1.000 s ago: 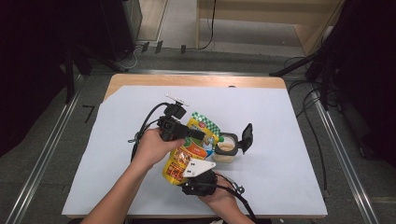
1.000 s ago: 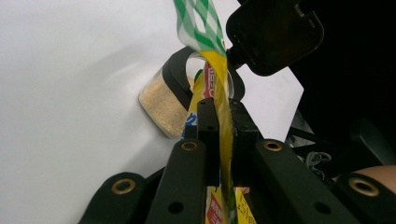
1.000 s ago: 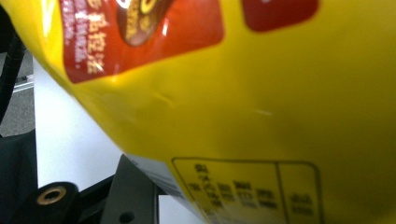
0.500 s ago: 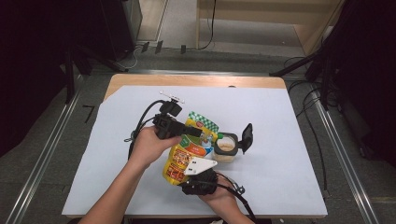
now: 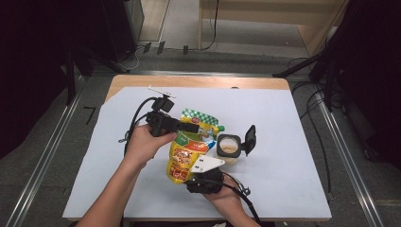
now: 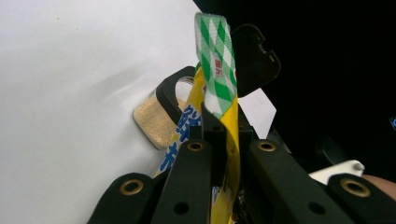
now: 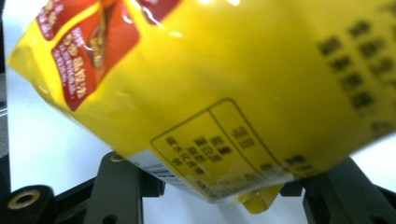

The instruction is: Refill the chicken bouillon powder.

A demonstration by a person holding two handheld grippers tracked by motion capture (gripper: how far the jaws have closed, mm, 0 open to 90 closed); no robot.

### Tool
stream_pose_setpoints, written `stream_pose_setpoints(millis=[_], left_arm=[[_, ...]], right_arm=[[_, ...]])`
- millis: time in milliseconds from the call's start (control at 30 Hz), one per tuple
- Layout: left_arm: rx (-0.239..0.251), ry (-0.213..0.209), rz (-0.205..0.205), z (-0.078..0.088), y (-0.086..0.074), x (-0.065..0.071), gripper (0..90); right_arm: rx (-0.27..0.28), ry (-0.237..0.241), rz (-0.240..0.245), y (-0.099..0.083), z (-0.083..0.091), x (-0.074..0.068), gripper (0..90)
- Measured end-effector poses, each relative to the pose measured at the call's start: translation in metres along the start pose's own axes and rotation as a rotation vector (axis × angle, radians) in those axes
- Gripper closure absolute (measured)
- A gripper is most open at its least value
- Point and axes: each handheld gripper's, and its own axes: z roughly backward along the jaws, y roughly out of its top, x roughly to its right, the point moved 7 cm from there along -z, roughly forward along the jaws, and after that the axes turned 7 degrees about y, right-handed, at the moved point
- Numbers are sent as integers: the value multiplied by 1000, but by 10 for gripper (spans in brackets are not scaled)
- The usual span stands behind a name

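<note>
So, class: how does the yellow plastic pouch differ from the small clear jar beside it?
The yellow plastic pouch is soft, printed and held above the table by hand-held grippers; the small clear jar is rigid, see-through and stands on the white table cover. The pouch is larger; the jar's black lid is flipped open.

- The pouch (image 5: 189, 151) is showing glossy yellow plastic film, catching glare in the right gripper view (image 7: 224, 84).
- The jar (image 5: 228, 149) is looking like clear smooth plastic, with a matt black plastic lid (image 5: 249, 139).
- The table (image 5: 293, 156) is wearing a matt white sheet; bare wood is showing along its far edge.
- The left hand-held gripper (image 6: 219, 135) is showing matt black plastic jaws with brass-coloured metal eyelets.
</note>
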Motion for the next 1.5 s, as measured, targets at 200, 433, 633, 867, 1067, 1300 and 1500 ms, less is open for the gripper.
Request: stream_pose_setpoints(millis=[200, 433, 633, 867, 1067, 1300, 1500], left_arm=[[19, 1, -9, 10, 3, 2, 900], [53, -9, -5, 24, 7, 0, 900], [98, 1, 4, 38, 11, -2, 900], [156, 37, 31, 55, 14, -14, 900], [188, 57, 73, 64, 14, -31, 900], [210, 97, 101, 65, 15, -47, 900], [221, 124, 112, 63, 18, -60, 900]], right_arm=[[4, -31, -27, 0, 1, 6, 463], [7, -22, -72, -1, 2, 9, 448], [-7, -9, -95, -3, 0, 11, 446], [-18, -7, -97, -4, -1, 12, 447], [-18, 48, -141, -3, 0, 11, 484], [-18, 73, -176, 0, 3, 13, 483], [-5, 69, -179, 3, 10, 18, 482]])
